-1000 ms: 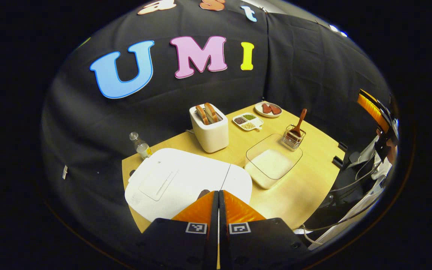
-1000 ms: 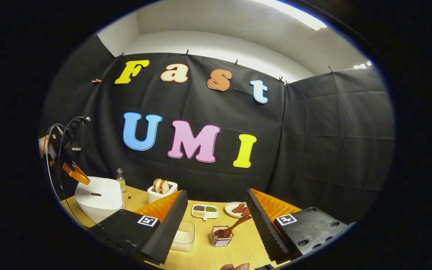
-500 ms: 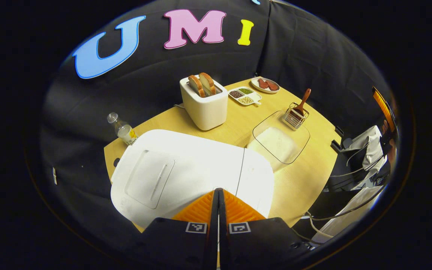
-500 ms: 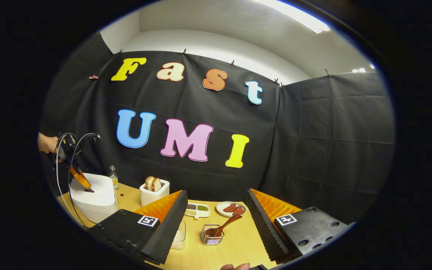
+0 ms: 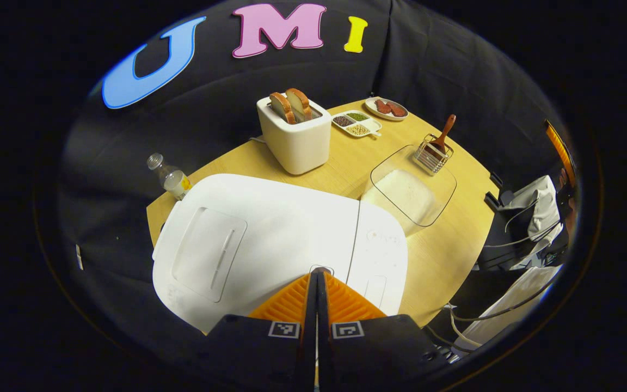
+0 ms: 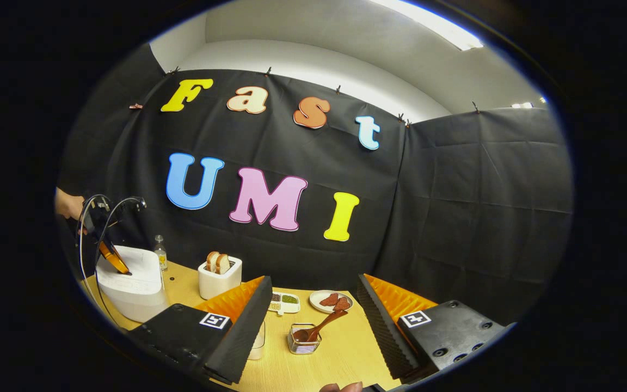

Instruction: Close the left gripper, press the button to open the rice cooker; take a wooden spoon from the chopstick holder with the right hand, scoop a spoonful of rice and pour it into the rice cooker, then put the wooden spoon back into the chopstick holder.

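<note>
The white rice cooker (image 5: 270, 228) (image 6: 128, 283) stands at the table's left end with its lid down. My left gripper (image 5: 317, 273) is shut, and its joined tips rest on the lid's button (image 5: 321, 269). In the right gripper view the left gripper (image 6: 123, 270) slants down onto the cooker top. A wooden spoon (image 5: 444, 130) (image 6: 319, 328) leans in the wire chopstick holder (image 5: 432, 156) (image 6: 302, 343). A clear glass dish of rice (image 5: 409, 190) (image 6: 258, 340) lies between cooker and holder. My right gripper (image 6: 313, 305) hangs open above the table's near side, with nothing between its fingers.
A white toaster (image 5: 294, 133) (image 6: 220, 276) holds two bread slices. A divided dish of grains (image 5: 356, 123) (image 6: 284, 302) and a plate of red slices (image 5: 386, 108) (image 6: 331, 300) sit at the far side. A small bottle (image 5: 171, 177) (image 6: 159, 251) stands behind the cooker.
My left gripper has come down and forward onto the cooker lid, its shut tips now on the button. The right gripper has drifted slightly and stays open.
</note>
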Tool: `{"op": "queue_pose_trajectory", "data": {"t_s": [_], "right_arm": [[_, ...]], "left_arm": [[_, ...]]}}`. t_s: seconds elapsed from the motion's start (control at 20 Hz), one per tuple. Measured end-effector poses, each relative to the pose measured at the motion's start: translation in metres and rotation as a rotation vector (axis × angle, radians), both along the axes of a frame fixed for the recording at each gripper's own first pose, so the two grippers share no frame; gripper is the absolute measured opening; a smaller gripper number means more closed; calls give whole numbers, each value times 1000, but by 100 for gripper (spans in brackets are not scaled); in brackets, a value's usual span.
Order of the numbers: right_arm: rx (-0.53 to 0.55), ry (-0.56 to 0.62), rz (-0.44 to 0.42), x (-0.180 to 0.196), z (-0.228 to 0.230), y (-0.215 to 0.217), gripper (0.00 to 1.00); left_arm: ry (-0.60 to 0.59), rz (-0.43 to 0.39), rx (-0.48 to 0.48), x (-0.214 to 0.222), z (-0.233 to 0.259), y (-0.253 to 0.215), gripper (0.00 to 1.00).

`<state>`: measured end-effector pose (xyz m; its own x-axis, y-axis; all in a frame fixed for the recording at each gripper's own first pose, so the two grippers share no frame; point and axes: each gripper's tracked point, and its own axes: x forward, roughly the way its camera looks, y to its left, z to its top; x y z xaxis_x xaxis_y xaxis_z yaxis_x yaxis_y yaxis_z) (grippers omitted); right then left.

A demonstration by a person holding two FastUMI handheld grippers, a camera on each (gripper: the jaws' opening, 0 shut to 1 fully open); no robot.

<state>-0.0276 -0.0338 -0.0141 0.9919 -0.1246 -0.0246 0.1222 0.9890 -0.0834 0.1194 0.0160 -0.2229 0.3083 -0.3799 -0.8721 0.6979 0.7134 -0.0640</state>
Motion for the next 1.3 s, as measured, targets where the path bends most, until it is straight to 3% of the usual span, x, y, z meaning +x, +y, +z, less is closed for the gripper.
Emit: {"op": "queue_pose_trajectory", "data": {"t_s": [0.2, 0.4, 0.5, 0.7, 0.8, 0.85, 0.95, 1.05, 1.3], "right_arm": [[-2, 3, -3, -2, -2, -2, 98], [7, 0, -14, -6, -2, -7, 98], [5, 0, -15, -8, -2, -10, 98], [2, -10, -21, -12, 2, -14, 98], [-1, -11, -25, -14, 3, -17, 98], [2, -12, -28, -14, 3, -18, 98], [7, -13, -32, -15, 3, -20, 98], [7, -11, -34, -17, 3, -23, 98], [31, 8, -41, -16, -3, -34, 97]], "left_arm": [[-40, -10, 24, 2, 11, 0, 8], [-213, 22, 23, 17, 51, 5, 8], [-371, 65, 47, 35, 79, 15, 8], [-729, 206, 190, 69, 150, 58, 9], [-857, 263, 185, 69, 187, 66, 9], [-892, 287, 148, 63, 200, 64, 22], [-959, 344, 61, 54, 222, 57, 68], [-1046, 389, -15, 38, 241, 52, 95], [-1192, 461, -224, -30, 276, 23, 96]]}}
